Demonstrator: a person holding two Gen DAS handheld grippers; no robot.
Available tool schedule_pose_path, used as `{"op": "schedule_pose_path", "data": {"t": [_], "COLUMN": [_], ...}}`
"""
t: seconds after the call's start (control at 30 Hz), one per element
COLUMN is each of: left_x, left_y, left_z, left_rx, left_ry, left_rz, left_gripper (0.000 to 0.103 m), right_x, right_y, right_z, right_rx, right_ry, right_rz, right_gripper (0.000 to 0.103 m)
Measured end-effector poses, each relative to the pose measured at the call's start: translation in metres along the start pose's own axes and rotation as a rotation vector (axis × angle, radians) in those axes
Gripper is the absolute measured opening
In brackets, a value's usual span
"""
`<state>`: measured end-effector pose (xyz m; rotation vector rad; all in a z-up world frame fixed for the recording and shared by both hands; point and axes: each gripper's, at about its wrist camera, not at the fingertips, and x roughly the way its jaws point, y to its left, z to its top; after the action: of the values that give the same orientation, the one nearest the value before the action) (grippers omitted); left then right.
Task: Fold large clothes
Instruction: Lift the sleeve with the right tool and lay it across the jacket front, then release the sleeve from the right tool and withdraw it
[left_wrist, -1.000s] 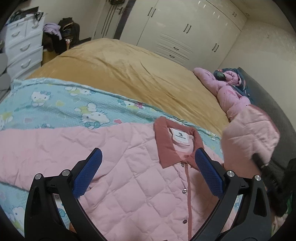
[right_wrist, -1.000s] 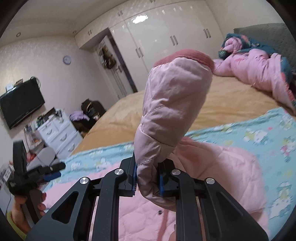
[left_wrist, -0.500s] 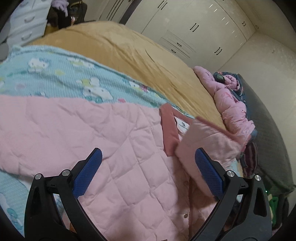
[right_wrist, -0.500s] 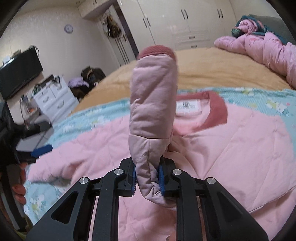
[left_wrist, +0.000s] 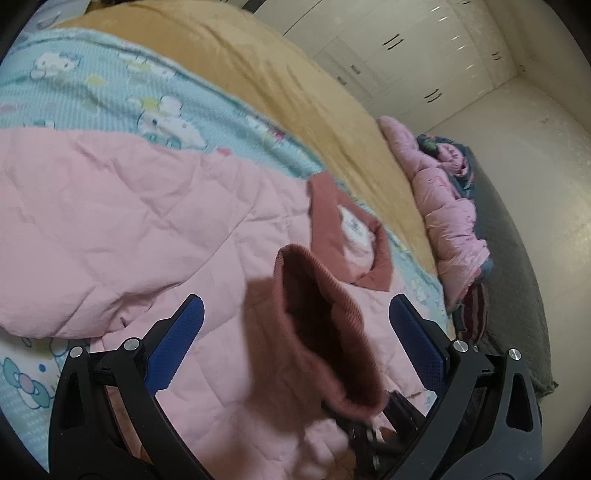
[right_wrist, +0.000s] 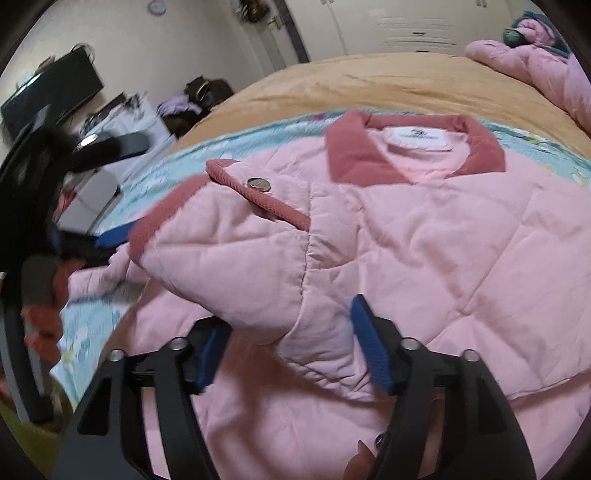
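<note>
While sleeve (right_wrist: 236, 258) lies across jacket (right_wrist: 461, 240) ahead, right gripper (right_wrist: 291, 354) spread, released; left gripper (left_wrist: 295, 332) wide, empty. Next: opposite sleeve.

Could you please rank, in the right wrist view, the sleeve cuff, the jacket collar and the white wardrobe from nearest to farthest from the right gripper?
From the right gripper:
1. Sleeve cuff, just ahead and slightly left, lying on the jacket front.
2. Jacket collar, further ahead, towards the right.
3. White wardrobe, against the far wall beyond the bed.
</note>
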<state>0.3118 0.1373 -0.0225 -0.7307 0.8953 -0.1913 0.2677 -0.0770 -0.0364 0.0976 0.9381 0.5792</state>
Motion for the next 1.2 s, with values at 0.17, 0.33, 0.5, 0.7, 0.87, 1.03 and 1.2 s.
{"op": "schedule_pose_path", "data": {"t": [0.17,0.33,0.5,0.7,0.87,1.03,1.2], "left_x": [0.022,0.045,0.052,0.017,-0.007,0.022,0.032], "left_y": [0.003,0.001,-0.010,-0.024,-0.039,-0.017,-0.003], "left_z": [-0.007,-0.013,-0.016,-0.004,0.004,-0.005,-0.008], "left_rx": [-0.017,0.008,0.079,0.156,0.244,0.250,0.261], "left_ry": [0.077,0.116,0.096,-0.028,-0.098,-0.041,-0.027], "left_rz": [-0.024,-0.027,-0.001,-0.020,0.001,0.106,0.149], "left_gripper": [0.094,0.093,0.019,0.005,0.005,0.005,0.005], "right_x": [-0.022,-0.058,-0.096,-0.128,-0.156,-0.151,-0.128], "right_y": [0.005,-0.017,-0.051,-0.089,-0.124,-0.153,-0.162], "right_z": [-0.012,-0.023,-0.038,-0.045,-0.025,0.004,0.038], "right_rx": [0.025,0.108,0.208,0.277,0.295,0.249,0.145], "right_ry": [0.006,-0.032,-0.085,-0.127,-0.209,-0.211,-0.204], "right_rz": [0.089,0.088,0.049,-0.027,-0.204,-0.355,-0.400], "right_gripper": [0.086,0.087,0.087,0.087,0.087,0.087,0.087]}}
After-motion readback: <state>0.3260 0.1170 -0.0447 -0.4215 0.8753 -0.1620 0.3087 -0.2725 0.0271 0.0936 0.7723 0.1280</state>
